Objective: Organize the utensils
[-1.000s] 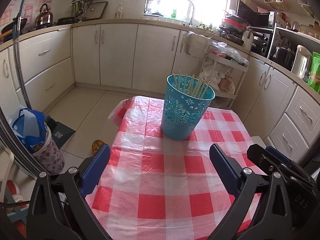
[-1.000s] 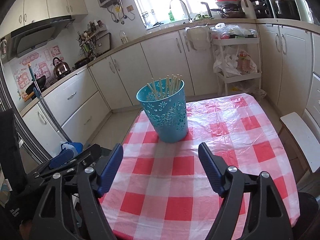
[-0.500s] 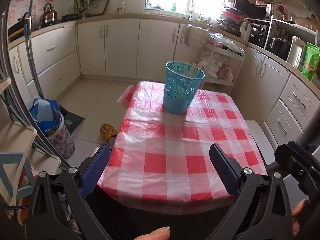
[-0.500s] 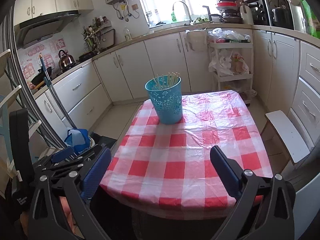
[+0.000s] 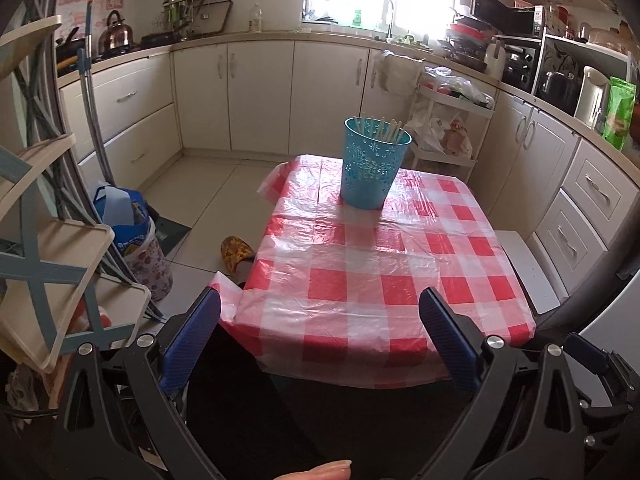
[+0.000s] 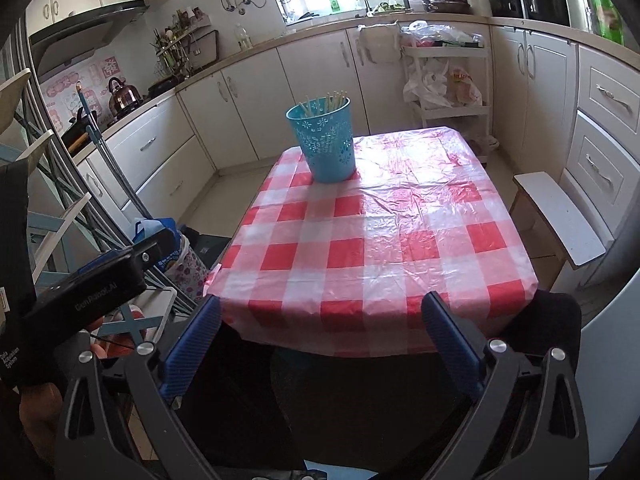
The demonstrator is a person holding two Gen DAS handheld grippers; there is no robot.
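Teal perforated plastic basket (image 5: 375, 168) of pale chopsticks (image 5: 386, 128) near the desk's (image 5: 360, 280) far edge looks light, tippy; grab chopsticks mid-shaft. Both grippers' jaws apart, empty.

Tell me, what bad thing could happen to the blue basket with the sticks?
The tall perforated turquoise plastic basket stands near the far edge of the red-and-white checked plastic tablecloth, so a tug on the loose cloth might tip it. The pale chopsticks lean above its rim and could spill out.

Chopsticks (image 5: 380, 127) in bin (image 5: 373, 170) on table's (image 5: 372, 276) far end, stool (image 5: 528, 268) to the right.
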